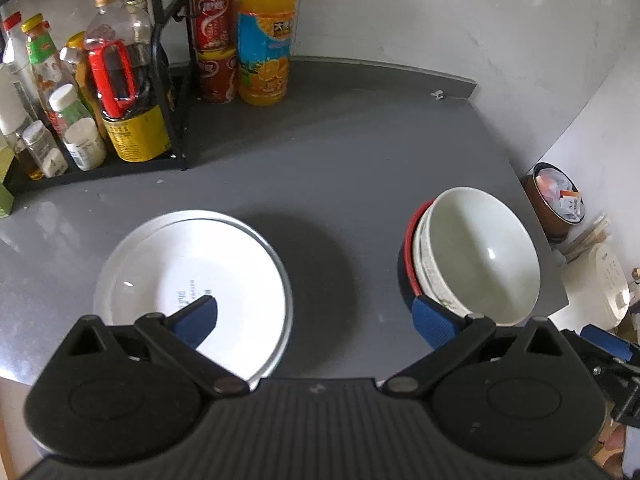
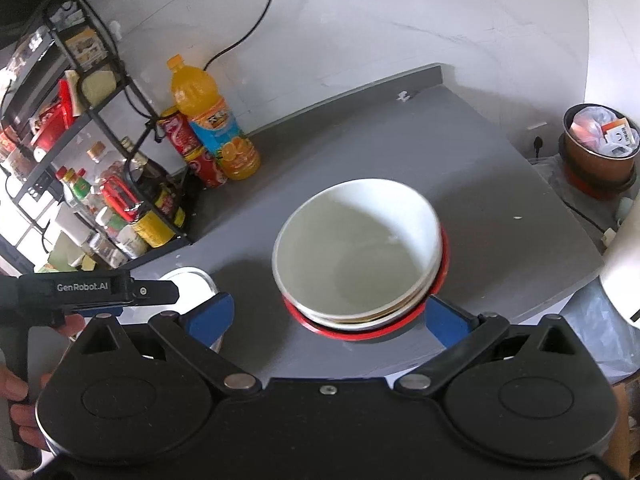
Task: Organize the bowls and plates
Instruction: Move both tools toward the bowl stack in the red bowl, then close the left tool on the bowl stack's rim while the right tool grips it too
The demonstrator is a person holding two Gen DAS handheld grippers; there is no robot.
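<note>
Both grippers, left gripper [image 1: 316, 316] and right gripper [image 2: 328, 312], spread wide, empty; stacked bowls [image 2: 352, 252] sit between right fingers, white plates [image 1: 192, 280] under left finger.

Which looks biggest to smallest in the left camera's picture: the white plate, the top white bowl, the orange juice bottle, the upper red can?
1. White plate
2. Top white bowl, nearly as large
3. Orange juice bottle
4. Upper red can

The bottle and can stand farther away, so their true sizes are uncertain.
</note>
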